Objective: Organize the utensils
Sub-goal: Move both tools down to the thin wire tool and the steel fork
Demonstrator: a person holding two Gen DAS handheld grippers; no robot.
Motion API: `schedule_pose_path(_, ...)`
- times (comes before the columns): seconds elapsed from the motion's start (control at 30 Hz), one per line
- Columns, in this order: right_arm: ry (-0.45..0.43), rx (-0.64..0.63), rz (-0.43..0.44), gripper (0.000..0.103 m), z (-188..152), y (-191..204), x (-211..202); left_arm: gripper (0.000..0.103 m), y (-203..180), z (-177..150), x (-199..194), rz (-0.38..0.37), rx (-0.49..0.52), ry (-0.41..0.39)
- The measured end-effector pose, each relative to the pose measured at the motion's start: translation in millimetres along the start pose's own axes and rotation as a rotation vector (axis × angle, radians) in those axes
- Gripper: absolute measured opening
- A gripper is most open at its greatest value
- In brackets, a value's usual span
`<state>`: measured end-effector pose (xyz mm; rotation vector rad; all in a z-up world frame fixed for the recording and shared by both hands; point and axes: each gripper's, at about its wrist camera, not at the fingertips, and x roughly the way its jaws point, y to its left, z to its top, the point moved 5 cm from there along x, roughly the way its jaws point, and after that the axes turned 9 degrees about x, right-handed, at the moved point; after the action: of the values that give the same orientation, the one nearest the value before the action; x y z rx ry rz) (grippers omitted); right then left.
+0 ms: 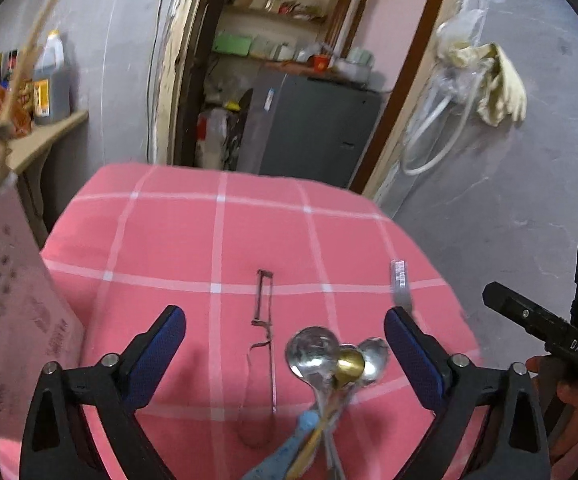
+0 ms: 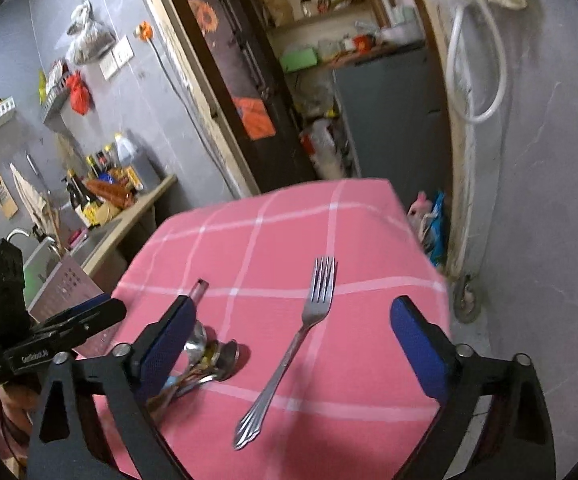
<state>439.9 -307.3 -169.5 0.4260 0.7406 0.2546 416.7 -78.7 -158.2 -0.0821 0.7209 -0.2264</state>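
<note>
Both your tools, left tool (image 1: 285,354) and right tool (image 2: 291,344), stand wide open and empty. The fork (image 2: 289,354) lies flat on the desk (image 2: 369,240), the spoons (image 1: 335,356) piled beside it. They look thin, stiff and slippery, so pinch the fork across its handle.

Worktop cloth (image 2: 369,320) pink, white check lines. Fork (image 2: 289,356) silver. Spoons (image 1: 329,356) silver, one gold (image 1: 351,366). Left tongs (image 1: 285,356) and right tongs (image 2: 293,356) black, blue pads. Walls grey.

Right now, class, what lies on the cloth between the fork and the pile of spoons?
Nothing: in the right wrist view, only bare pink checked cloth separates the fork from the pile of spoons.
</note>
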Motion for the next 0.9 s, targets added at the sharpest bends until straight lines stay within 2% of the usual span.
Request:
schedule_pose_path(0.27, 0.081, -0.023, 0.013, 0.067, -2.3, -5.7, 56.0, 0.071, 8.5, -2.3, 55.0, -0.013, -0.024, 0.084)
schedule_pose_path(0.53, 0.150, 0.007, 0.041, 0.044, -5.0, -10.1, 88.4, 0.051, 12.8, -7.4, 77.1, -0.037, -0.033, 0.162)
schedule_pose_path(0.7, 0.197, -0.013, 0.076, 0.044, -4.2, -7.1, 101.0, 0.047, 9.4, -0.3, 85.0, -0.037, 0.040, 0.239)
schedule_pose_path(0.83, 0.234, -0.029, 0.097, 0.043, -3.8, -2.0, 109.1, 0.036, 5.2, 5.1, 91.4, -0.017, 0.085, 0.297)
schedule_pose_path(0.9, 0.247, -0.026, 0.104, 0.040, -3.6, -2.2, 111.1, 0.033, 3.2, 9.3, 94.7, -0.003, 0.112, 0.333)
